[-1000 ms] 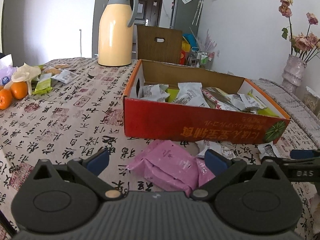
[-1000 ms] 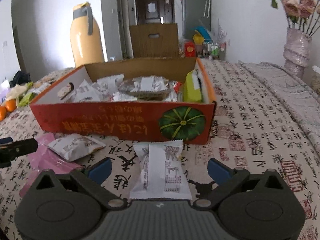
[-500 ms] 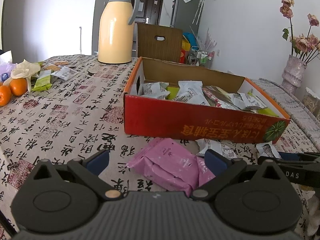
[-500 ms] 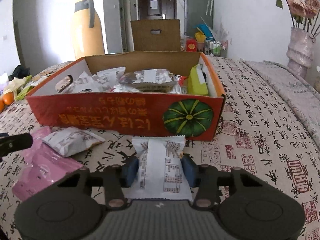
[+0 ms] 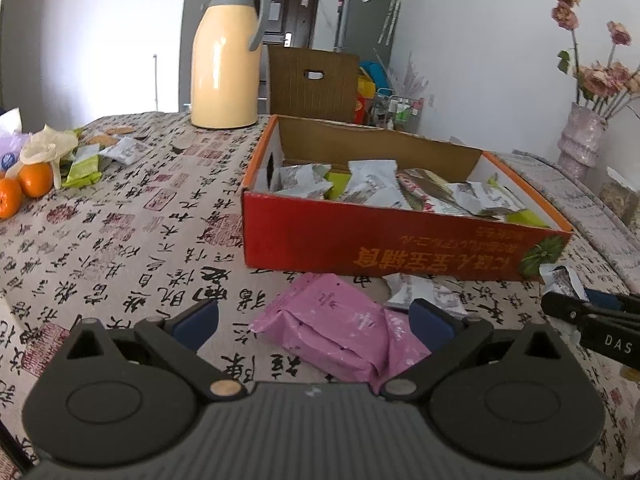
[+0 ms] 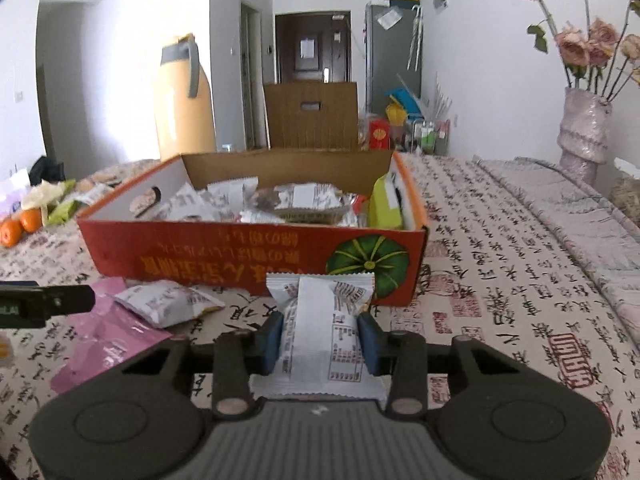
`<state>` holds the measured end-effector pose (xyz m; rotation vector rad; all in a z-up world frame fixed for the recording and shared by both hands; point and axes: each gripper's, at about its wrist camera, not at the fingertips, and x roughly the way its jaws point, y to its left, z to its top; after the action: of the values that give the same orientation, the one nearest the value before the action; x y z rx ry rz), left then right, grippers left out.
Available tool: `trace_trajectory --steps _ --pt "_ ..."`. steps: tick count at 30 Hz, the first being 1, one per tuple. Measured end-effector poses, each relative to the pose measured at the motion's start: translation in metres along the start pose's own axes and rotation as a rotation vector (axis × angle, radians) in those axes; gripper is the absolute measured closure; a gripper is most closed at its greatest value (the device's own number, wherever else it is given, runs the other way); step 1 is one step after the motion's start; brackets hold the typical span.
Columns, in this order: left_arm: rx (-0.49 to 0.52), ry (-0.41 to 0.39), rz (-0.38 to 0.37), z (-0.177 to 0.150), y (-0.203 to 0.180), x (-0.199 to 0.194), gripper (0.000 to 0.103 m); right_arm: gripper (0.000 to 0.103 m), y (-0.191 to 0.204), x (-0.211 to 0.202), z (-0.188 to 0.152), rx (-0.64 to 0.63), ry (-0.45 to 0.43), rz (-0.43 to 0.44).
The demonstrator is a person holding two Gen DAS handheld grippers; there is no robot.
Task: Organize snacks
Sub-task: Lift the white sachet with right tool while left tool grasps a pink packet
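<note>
Item 1: right gripper (image 6: 320,334). Jaws closing, blue pads pressed on both long sides of a white snack packet (image 6: 320,332); packet pinched betw. them, its top end overlapping the pumpkin print on the red box (image 6: 224,252) front wall, just beside the box's front right corner.

Item 2: left gripper (image 5: 314,322). Jaws spread wide, nothing betw. pads; hangs over the pink packet (image 5: 340,332), which lies on the tablecloth (image 5: 120,240) near the box's front wall.

Item 3: red box, open top, approx. mid-table. Holds several white packets, one clear-wrapped brown snack, a green packet upright against the right wall.

Item 4: loose white packet (image 6: 168,302) on cloth, betw. pink packet and box front; overlaps the pink packet's edge in the right wrist view.

Item 5: surroundings. Yellow thermos (image 5: 226,56) w/ grey handle near the table's far edge, behind the box's left corner. Oranges (image 5: 24,188), green wrapper and more small packets near the left edge. Vase (image 5: 580,136) w/ dried roses toward the far right edge. Cardboard panel w/ hand slot (image 5: 314,78) beyond the far edge.

Obstructions: box front wall stands directly ahead of the held packet; pink and loose white packets lie in front of the box on the left side.
</note>
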<state>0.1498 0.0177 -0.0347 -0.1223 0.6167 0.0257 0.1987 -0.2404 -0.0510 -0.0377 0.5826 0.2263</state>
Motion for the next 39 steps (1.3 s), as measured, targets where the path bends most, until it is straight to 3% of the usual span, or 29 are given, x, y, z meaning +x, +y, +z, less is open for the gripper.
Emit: trace_trajectory --steps 10,21,29,39 --pt "0.088 0.059 -0.03 -0.007 -0.042 -0.013 0.0 0.064 -0.012 -0.031 -0.015 0.06 -0.063 0.011" --pt "0.165 0.133 0.034 -0.021 -0.086 0.004 0.0 0.064 -0.025 -0.045 -0.033 0.104 -0.059 0.035" --pt "0.191 0.153 0.086 -0.029 -0.1 0.011 0.04 0.064 -0.03 -0.048 -0.041 0.125 -0.054 0.06" --pt "0.198 0.131 0.079 -0.035 -0.102 0.001 0.04 0.064 -0.028 -0.055 -0.047 0.131 -0.057 0.078"
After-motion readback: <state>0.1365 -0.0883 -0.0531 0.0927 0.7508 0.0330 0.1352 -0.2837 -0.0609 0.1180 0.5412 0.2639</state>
